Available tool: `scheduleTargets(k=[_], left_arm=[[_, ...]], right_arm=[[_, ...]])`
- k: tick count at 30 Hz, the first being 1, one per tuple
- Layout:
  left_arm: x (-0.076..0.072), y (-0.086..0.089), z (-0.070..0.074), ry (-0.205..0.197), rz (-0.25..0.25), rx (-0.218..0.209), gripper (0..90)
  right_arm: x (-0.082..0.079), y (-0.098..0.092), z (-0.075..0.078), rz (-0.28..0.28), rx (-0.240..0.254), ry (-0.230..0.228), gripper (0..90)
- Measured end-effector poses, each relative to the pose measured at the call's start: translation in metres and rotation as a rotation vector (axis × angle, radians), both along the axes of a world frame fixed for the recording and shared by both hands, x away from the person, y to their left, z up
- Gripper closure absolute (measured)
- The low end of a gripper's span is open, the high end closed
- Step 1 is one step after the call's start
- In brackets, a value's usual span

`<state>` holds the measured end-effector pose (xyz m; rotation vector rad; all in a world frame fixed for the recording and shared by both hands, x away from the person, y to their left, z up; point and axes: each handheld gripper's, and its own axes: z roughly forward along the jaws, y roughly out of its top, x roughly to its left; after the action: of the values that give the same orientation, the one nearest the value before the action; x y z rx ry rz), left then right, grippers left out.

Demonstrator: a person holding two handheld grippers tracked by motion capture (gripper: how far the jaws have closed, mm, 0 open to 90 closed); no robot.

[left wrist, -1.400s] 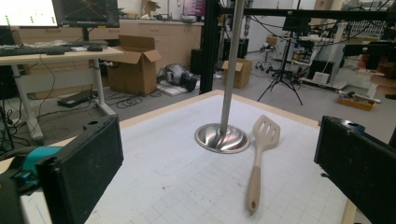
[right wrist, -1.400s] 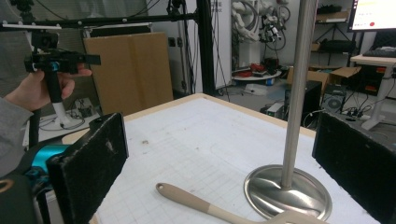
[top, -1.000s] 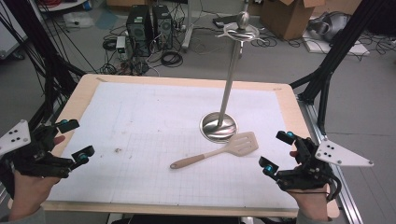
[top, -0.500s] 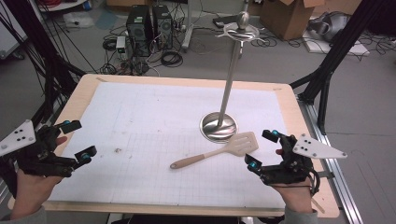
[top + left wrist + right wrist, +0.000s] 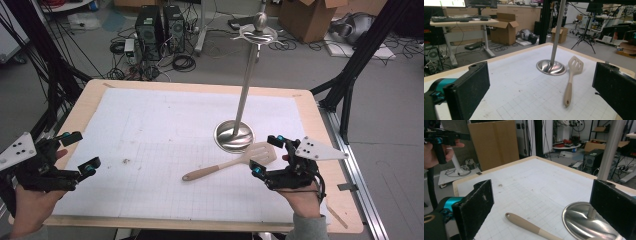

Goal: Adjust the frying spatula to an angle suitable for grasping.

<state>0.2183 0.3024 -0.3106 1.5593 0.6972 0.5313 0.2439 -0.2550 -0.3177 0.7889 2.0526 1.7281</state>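
Note:
A beige spatula lies flat on the white gridded mat, its slotted head beside the round base of a steel pole stand. My right gripper is open at the spatula's head end, one jaw on each side of it as seen from above. In the right gripper view the spatula's handle runs low between the open right gripper. My left gripper is open over the mat's left edge, holding nothing. In the left gripper view the spatula and the stand lie well ahead of the left gripper.
The stand's tall pole rises to a metal top piece over the table's back right. The wooden table edge frames the mat. Cardboard boxes, computer towers and cables cover the floor beyond.
My right gripper has moved left from the table's right edge to the spatula's head. The left gripper has barely shifted. The spatula and the stand have not moved.

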Motion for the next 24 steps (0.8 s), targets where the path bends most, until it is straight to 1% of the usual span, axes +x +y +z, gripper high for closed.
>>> scheduleTargets(k=[1,4,5,6,7,8,10,12,13,16,17,18,19,20,23,24], left_arm=[[0.000,0.000,0.000,-0.001,0.002,0.001,1.7],[-0.001,0.001,0.000,0.000,0.006,0.000,1.7],[-0.001,0.001,0.000,0.000,0.006,0.000,1.7],[-0.002,0.002,0.000,0.000,0.010,0.002,1.7],[-0.002,0.002,0.000,0.000,0.010,0.002,1.7],[-0.003,0.003,0.000,0.002,0.013,-0.001,1.7],[-0.004,0.004,0.000,0.001,0.019,-0.007,1.7],[-0.004,0.004,0.000,0.003,0.018,-0.006,1.7],[-0.004,0.004,0.000,0.002,0.021,-0.004,1.7],[-0.005,0.005,-0.001,0.003,0.029,0.004,1.7],[-0.005,0.005,-0.001,0.004,0.031,0.006,1.7],[-0.005,0.005,-0.001,0.004,0.031,0.007,1.7],[-0.006,0.006,-0.002,0.006,0.033,0.007,1.7],[-0.006,0.006,-0.002,0.006,0.034,0.006,1.7],[-0.007,0.007,-0.003,0.008,0.038,0.003,1.7],[-0.007,0.007,-0.003,0.011,0.040,0.004,1.7]], right_arm=[[0.001,0.002,-0.001,0.002,-0.002,0.006,4.6],[0.006,0.007,-0.003,0.002,-0.010,0.001,7.1],[0.007,0.008,-0.004,0.006,-0.015,0.005,8.9],[0.008,0.010,-0.005,0.008,-0.016,0.008,13.3],[0.008,0.011,-0.006,0.012,-0.021,0.002,15.0],[0.009,0.013,-0.007,0.009,-0.023,-0.005,15.1],[0.011,0.016,-0.008,0.010,-0.021,0.008,16.1],[0.011,0.017,-0.009,0.010,-0.024,0.009,17.2],[0.013,0.018,-0.010,0.004,-0.022,0.002,20.9],[0.015,0.020,-0.011,0.004,-0.024,0.006,23.2],[0.016,0.021,-0.012,-0.011,-0.027,0.010,23.1],[0.016,0.022,-0.013,-0.031,-0.027,0.000,23.2],[0.016,0.022,-0.013,-0.046,-0.018,-0.007,24.3],[0.016,0.023,-0.014,-0.053,-0.008,-0.009,25.9],[0.018,0.024,-0.015,-0.056,-0.007,-0.008,28.0],[0.019,0.026,-0.017,-0.058,-0.019,-0.011,33.7]])
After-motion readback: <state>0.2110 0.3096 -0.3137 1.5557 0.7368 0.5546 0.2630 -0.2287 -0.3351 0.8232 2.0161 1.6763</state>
